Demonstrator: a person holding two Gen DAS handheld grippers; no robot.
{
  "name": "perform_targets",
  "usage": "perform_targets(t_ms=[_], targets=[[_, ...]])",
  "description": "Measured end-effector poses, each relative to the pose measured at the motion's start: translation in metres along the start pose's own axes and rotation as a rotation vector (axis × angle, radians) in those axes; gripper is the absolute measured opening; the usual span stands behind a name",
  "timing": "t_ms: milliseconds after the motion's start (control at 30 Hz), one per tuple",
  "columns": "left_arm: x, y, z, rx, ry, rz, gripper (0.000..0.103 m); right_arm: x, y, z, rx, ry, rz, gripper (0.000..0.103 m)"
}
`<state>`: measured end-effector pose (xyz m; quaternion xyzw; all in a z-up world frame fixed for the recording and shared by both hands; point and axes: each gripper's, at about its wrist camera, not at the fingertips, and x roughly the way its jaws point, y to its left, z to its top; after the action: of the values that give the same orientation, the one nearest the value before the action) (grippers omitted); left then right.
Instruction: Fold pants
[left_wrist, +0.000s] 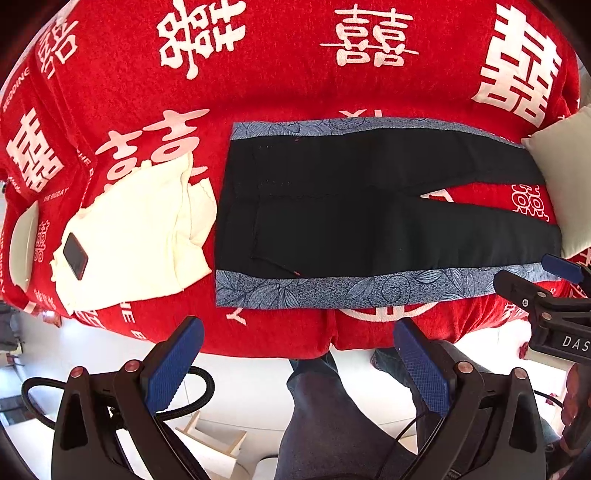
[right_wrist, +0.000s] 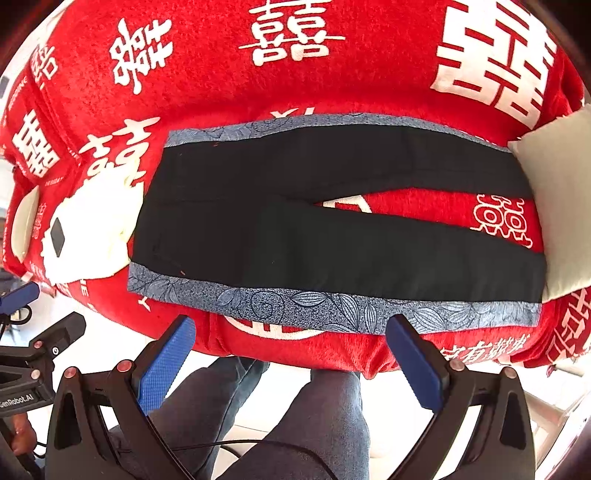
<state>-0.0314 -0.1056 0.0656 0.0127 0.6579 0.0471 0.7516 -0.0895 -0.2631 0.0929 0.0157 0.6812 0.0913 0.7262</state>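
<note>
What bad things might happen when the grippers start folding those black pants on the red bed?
1. The phone lies on the cream garment right beside the pants' waist; a sweeping fold might knock it off.
2. The cushion appears to overlap the leg ends, so lifting them may drag or snag.
3. The left gripper and right gripper both hang open at the bed's edge; a pinch might grab the red blanket too.
</note>
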Motion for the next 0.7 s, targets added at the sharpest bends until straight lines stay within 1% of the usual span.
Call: perform_targets(t_ms=[167, 300, 467, 533, 600, 700], targets=[[0.001, -0.007, -0.009, -0.051, 0.007, 0.011, 0.103, 0.004, -0.005, 0.002, -0.049, 0.019, 0.021, 0.103], [0.004, -0.017, -0.021, -0.119, 0.023, 0.000, 0.103, 0.007, -0.017, -0.001, -0.075, 0.040, 0.039, 0.103], [0.025, -0.024, -0.033, -0.177, 0.075, -0.006, 0.103, 0.020, -0.048, -0.010, -0.007, 0.075, 0.097, 0.103], [0.040, -0.018, -0.036, -0.207, 0.118, -0.018, 0.103, 0.029, -0.059, -0.016, 0.034, 0.104, 0.116, 0.103], [0.054, -0.011, -0.037, -0.239, 0.137, -0.047, 0.103, 0.038, -0.066, -0.023, 0.090, 0.117, 0.175, 0.103], [0.080, 0.006, -0.034, -0.274, 0.122, -0.048, 0.103, 0.057, -0.066, -0.030, 0.161, 0.118, 0.287, 0.103]])
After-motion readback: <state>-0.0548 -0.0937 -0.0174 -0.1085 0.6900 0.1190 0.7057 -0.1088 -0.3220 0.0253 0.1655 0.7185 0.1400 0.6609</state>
